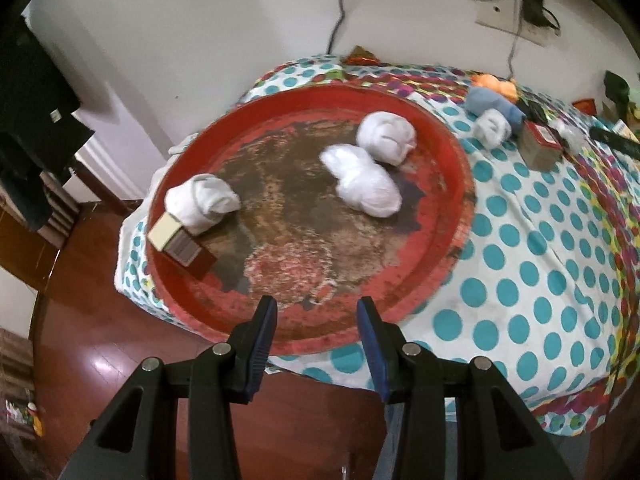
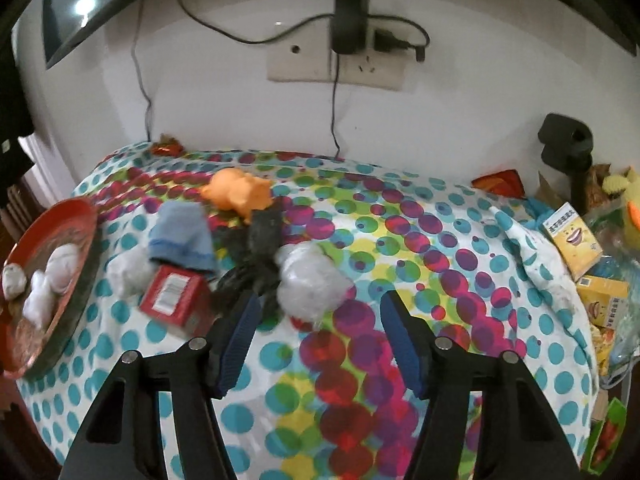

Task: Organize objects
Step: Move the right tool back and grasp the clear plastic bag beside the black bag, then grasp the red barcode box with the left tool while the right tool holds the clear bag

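A round red tray lies on the dotted cloth; it also shows at the left of the right wrist view. On it are three white rolled bundles and a small box. My left gripper is open and empty over the tray's near rim. My right gripper is open and empty, just in front of a clear-wrapped white bundle. Beside it lie a red box, a blue rolled cloth, another white bundle, a black object and an orange toy.
The table stands against a white wall with a socket and cables. Yellow boxes and packets crowd the right edge. A black stand rises at the back right. Wooden floor lies below the table's left edge.
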`<state>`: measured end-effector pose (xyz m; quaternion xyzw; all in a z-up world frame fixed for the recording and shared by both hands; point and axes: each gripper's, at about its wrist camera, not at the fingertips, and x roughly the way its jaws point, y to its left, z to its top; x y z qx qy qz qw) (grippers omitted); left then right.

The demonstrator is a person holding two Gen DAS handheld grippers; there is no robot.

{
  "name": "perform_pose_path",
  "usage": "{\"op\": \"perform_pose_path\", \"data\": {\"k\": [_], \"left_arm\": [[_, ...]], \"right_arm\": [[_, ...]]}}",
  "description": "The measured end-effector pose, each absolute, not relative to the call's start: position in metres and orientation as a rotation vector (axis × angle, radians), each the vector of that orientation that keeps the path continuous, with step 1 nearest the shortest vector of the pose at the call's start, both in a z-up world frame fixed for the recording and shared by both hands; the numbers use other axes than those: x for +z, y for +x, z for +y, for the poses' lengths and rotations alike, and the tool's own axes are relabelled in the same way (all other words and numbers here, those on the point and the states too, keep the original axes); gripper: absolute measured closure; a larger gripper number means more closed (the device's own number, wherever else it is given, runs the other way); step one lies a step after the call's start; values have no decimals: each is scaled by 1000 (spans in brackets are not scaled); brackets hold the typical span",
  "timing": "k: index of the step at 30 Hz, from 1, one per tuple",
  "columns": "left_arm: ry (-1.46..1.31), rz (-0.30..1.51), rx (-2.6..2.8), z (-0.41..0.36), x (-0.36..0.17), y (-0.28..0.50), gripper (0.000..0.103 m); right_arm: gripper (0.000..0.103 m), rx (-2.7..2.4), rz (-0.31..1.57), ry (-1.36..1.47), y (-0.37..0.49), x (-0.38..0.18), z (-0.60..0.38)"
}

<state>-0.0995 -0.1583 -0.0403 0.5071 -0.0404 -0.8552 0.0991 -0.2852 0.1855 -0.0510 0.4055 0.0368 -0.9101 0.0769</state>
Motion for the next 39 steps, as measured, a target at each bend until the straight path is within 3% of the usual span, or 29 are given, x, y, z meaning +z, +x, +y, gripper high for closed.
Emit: {"op": "perform_pose_path", "data": {"k": [6,16,25,39], "left_arm": [[1551,-160,-2556,-141,-48,-102,61],[1584,-244,-2551,-128,-59,-107,61],[1574,-301,-2552,-113,-52,-107,61],[1670,-220,-2769,-14,-30,-174,61]], "right_arm": [[47,-2696,93,1269,-321,-72,175],[66,-2689,150,1320,-339,-108,169],[68,-2687,32,1232,-305,-97,199],[68,-2704,134,1278,-250,-105,242]]}}
